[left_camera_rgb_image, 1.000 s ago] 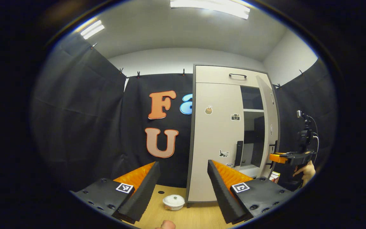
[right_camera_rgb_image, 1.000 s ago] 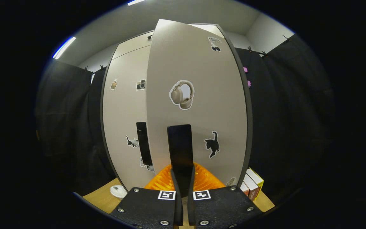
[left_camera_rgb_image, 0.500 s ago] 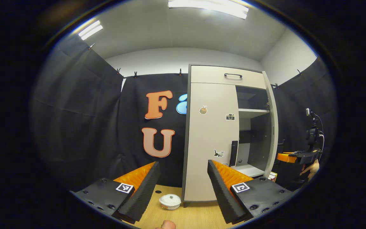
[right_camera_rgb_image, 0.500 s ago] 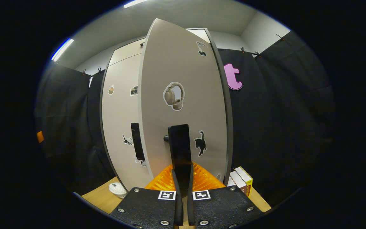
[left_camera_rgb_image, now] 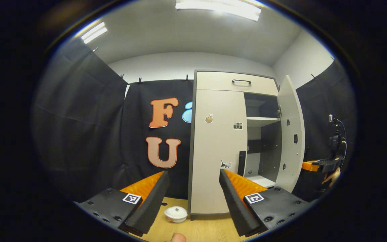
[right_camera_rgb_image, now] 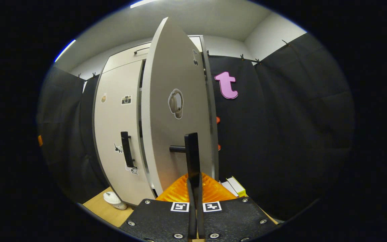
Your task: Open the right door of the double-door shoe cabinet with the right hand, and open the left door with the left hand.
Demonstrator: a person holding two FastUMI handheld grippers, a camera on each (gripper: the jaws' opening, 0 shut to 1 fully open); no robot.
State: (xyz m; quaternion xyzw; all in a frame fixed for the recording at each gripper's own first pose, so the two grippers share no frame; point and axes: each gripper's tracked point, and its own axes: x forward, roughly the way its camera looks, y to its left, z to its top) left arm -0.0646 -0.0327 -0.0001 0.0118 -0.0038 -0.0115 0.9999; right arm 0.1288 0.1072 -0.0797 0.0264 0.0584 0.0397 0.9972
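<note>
Shoe cabinet, flat matte panels with dark edging, stands ahead of the left claw, which is spread wide with open room between. Right door swung out, interior shelves exposed; left door closed. Right claw pinches the right door's slim black bar handle. Small white lidded bowl on the wood-grain surface below the left claw.

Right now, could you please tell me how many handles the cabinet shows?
3: the drawer handle on top, the left door handle, and the right door handle clamped in the right hand-held gripper.
</note>
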